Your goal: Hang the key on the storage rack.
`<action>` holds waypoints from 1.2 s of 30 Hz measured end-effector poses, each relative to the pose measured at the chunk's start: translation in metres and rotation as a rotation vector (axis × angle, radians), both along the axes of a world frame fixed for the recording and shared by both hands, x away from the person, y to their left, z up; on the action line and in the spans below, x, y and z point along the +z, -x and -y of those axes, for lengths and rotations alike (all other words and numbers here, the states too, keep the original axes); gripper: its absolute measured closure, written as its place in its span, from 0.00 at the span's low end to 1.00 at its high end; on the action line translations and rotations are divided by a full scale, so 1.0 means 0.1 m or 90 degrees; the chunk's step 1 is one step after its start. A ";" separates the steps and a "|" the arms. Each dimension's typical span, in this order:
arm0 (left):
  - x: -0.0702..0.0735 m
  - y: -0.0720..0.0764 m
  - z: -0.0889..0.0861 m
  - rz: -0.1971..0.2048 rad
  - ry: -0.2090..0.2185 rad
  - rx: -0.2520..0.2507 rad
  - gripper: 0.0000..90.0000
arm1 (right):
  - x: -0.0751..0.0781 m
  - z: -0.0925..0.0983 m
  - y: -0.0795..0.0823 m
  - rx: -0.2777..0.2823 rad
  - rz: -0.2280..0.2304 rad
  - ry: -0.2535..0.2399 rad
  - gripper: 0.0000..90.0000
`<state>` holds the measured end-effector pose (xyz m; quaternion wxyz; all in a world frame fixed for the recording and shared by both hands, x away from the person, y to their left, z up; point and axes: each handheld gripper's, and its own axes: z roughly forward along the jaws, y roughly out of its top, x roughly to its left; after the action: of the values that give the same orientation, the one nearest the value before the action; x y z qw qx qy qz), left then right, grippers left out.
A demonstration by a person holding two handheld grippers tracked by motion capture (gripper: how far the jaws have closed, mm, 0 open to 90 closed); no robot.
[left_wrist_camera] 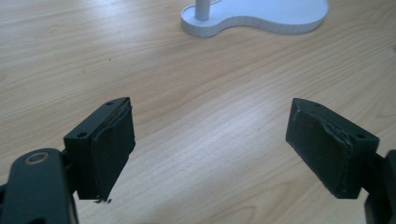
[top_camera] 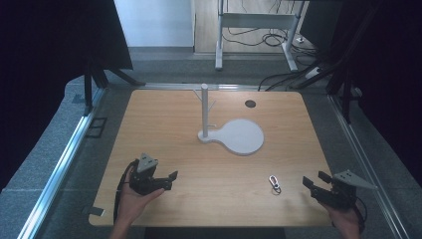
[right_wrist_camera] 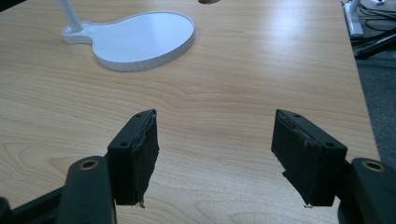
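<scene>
A white stand [top_camera: 238, 135] sits mid-table: an upright post [top_camera: 204, 110] with thin pegs on a pear-shaped base. A small metal clip [top_camera: 274, 182] lies on the wood near the front, right of centre. My left gripper [top_camera: 169, 180] rests low at the front left, open, with nothing between its jaws. My right gripper [top_camera: 313, 180] is at the front right edge, open and empty, a short way right of the clip. In the left gripper view the open left gripper [left_wrist_camera: 210, 121] faces the stand's base [left_wrist_camera: 261, 18]. The right gripper view has the right gripper [right_wrist_camera: 215, 126] open toward the base [right_wrist_camera: 140, 42].
The wooden table [top_camera: 164, 129] has a dark round hole [top_camera: 250, 104] at the back right. Metal rails run along both sides. Black curtains stand left and right, and a desk frame with cables on the floor lies beyond the far edge.
</scene>
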<state>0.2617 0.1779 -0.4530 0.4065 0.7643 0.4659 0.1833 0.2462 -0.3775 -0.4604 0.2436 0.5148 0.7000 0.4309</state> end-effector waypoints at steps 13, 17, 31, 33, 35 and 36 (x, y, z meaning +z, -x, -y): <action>0.05 0.05 0.00 0.019 0.040 -0.007 0.28 | 0.03 0.02 0.03 0.015 -0.011 -0.008 0.40; 0.04 0.06 0.01 0.006 0.027 -0.017 0.29 | 0.05 0.00 0.02 0.018 -0.022 -0.008 0.42; 0.12 0.10 -0.15 -0.016 0.037 -0.031 0.32 | 0.29 -0.16 -0.13 0.044 -0.124 0.033 0.48; 0.12 0.11 -0.15 -0.020 0.035 -0.038 0.32 | 0.38 -0.20 -0.16 0.051 -0.136 0.041 0.48; 0.11 0.10 -0.15 -0.022 0.035 -0.045 0.32 | 0.45 -0.24 -0.21 0.053 -0.155 0.054 0.49; 0.11 0.10 -0.15 -0.022 0.036 -0.047 0.32 | 0.47 -0.26 -0.24 0.055 -0.165 0.062 0.49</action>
<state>0.2517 0.1931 -0.4420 0.4259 0.7723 0.4495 0.1416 0.2704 -0.3515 -0.4138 0.1573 0.5229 0.7672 0.3365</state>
